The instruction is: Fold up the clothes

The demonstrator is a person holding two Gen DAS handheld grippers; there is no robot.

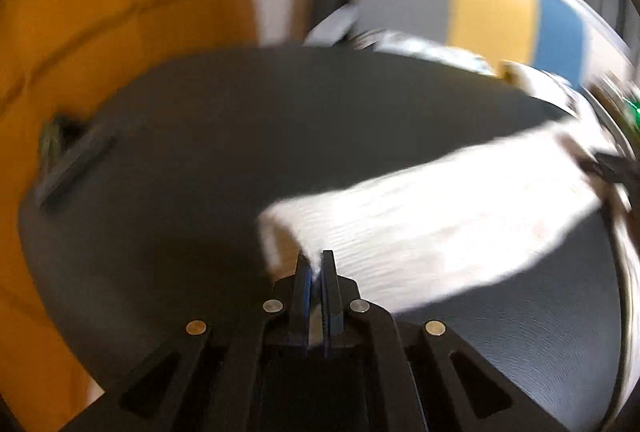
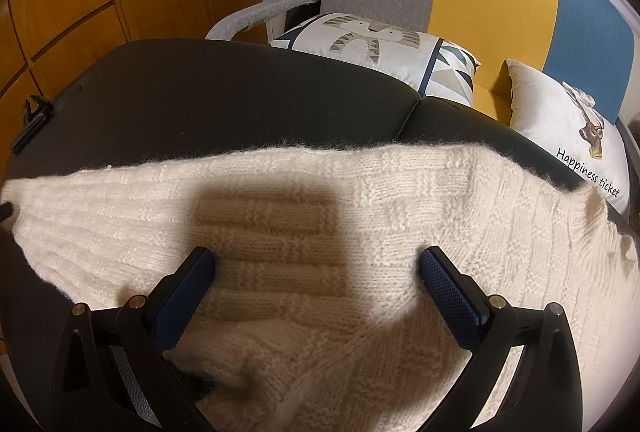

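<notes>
Black padded surface (image 2: 224, 92) carries a cream knit sweater (image 2: 400, 200), far end cut off. Left gripper (image 1: 316, 264), blurred, clamps its sleeve (image 1: 420, 216); right gripper (image 2: 316, 264) hovers, jaws apart.

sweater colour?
Cream-white knit sweater, with ribbed and block texture; clearest in the right wrist view.

The left wrist view is motion-blurred throughout. The cream knitted sweater (image 2: 320, 216) runs off the right wrist view's bottom and right edges; a dark shadow (image 2: 272, 232) dims its middle.
</notes>
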